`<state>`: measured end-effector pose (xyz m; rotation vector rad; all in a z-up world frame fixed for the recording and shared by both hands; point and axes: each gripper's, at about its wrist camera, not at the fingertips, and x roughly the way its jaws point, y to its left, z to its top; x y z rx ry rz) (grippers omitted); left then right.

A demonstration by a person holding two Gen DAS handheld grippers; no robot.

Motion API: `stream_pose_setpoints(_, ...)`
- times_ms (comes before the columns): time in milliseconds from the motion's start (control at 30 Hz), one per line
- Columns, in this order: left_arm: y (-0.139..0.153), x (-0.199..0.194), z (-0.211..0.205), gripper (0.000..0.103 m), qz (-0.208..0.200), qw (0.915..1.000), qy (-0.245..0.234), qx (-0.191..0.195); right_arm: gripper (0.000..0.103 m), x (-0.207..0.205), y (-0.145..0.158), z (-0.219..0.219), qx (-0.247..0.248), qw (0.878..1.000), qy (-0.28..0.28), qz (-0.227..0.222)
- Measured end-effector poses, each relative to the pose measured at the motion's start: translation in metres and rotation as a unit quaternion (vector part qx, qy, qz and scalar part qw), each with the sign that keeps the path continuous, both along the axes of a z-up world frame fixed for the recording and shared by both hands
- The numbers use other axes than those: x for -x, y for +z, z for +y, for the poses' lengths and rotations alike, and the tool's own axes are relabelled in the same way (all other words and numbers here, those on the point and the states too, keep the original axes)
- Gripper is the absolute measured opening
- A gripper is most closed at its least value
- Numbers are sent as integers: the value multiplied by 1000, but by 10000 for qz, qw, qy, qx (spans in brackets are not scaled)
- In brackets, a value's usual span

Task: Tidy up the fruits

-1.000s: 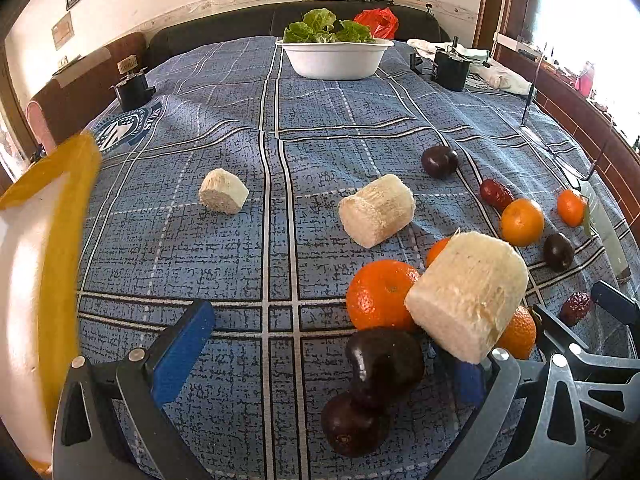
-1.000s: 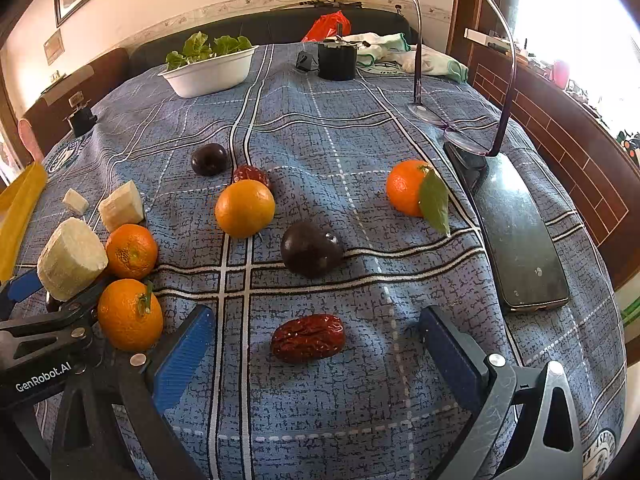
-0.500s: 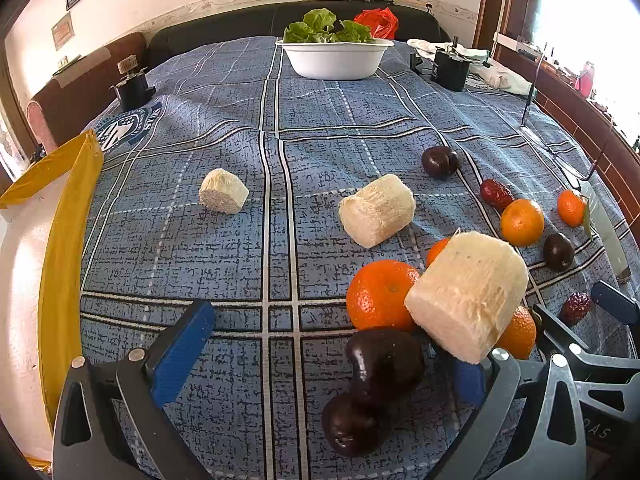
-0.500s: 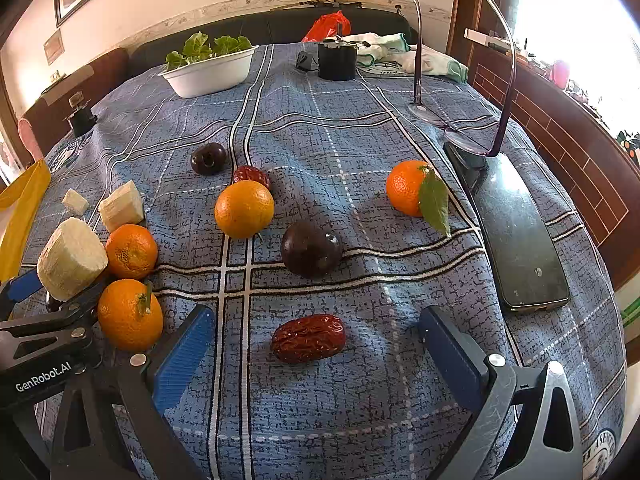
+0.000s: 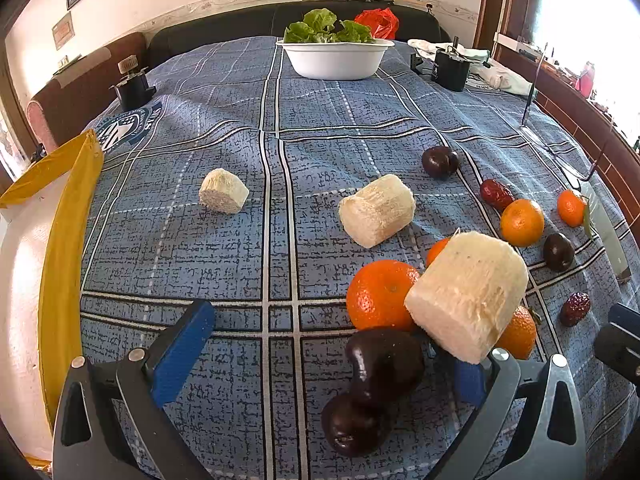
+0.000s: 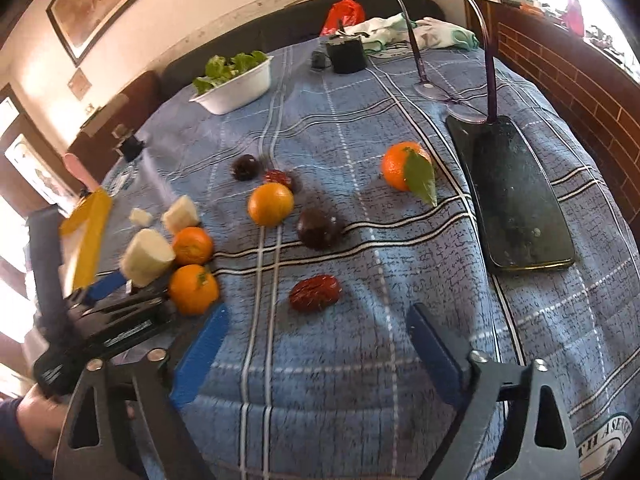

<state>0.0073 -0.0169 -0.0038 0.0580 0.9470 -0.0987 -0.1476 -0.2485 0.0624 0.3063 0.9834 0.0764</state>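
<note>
My left gripper (image 5: 320, 364) stands open over the blue checked cloth, with two dark plums (image 5: 384, 364) lying between its fingers. A big peeled cane chunk (image 5: 468, 296) leans on an orange (image 5: 380, 296) and on its right finger. Two smaller cane pieces (image 5: 376, 216) lie farther back. My right gripper (image 6: 318, 354) is closing with nothing between its pads. A red date (image 6: 315, 293) lies just ahead of its tips. Beyond it are a dark plum (image 6: 318, 228), an orange (image 6: 270, 204) and a leafed orange (image 6: 402, 170).
A white bowl of lettuce (image 5: 336, 58) stands at the far end. A black phone (image 6: 516, 196) and glasses (image 6: 452, 96) lie at the right, near a brick ledge (image 6: 580, 80). A yellow-edged sheet (image 5: 64, 248) borders the left. A small black device (image 5: 452, 70) sits at the back.
The right gripper has lifted and rolled, so its view now tilts, and its jaws stand narrower. The left gripper and the fruit have not moved. The yellow edge has drawn back leftward.
</note>
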Motion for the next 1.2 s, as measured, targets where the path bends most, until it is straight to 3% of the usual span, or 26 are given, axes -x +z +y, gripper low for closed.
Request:
stream_pose_setpoints(67, 1, -1, 2, 103, 212, 9995, -220, -25, 67, -2, 2, 0, -90, 9999, 79, 57)
stream_pose_setpoints(167, 3, 5, 7, 103, 502, 9985, -223, -49, 57, -2, 5, -3, -117, 9996, 191, 191)
stream_pose_setpoints(267, 11, 18, 15, 102, 694, 9969, -342, 174, 57, 1, 10, -1, -52, 9995, 295, 130)
stream_pose_setpoints(433, 43, 44, 36, 102, 346, 9956, -689, 536, 57, -3, 15, 5, -68, 9990, 437, 111)
stream_pose_setpoints(533, 55, 54, 52, 90, 334, 9944, -729, 687, 56, -8, 18, 21, -123, 9968, 791, 64)
stream_pose_setpoints(700, 57, 63, 74, 60, 501, 9931, -648, 836, 49, -17, 17, 51, -208, 9908, 1331, 112)
stream_pose_setpoints(800, 55, 68, 78, 52, 554, 9923, -696, 863, 44, -24, 12, 62, -349, 9885, 1449, 236)
stream_pose_setpoints(1000, 58, 78, 86, 45, 519, 9920, -767, 854, 42, -40, 6, 84, -459, 9858, 1575, 358)
stream_pose_setpoints(1200, 61, 81, 88, 45, 494, 9906, -887, 916, 44, -56, -9, 95, -109, 9858, 1565, 600)
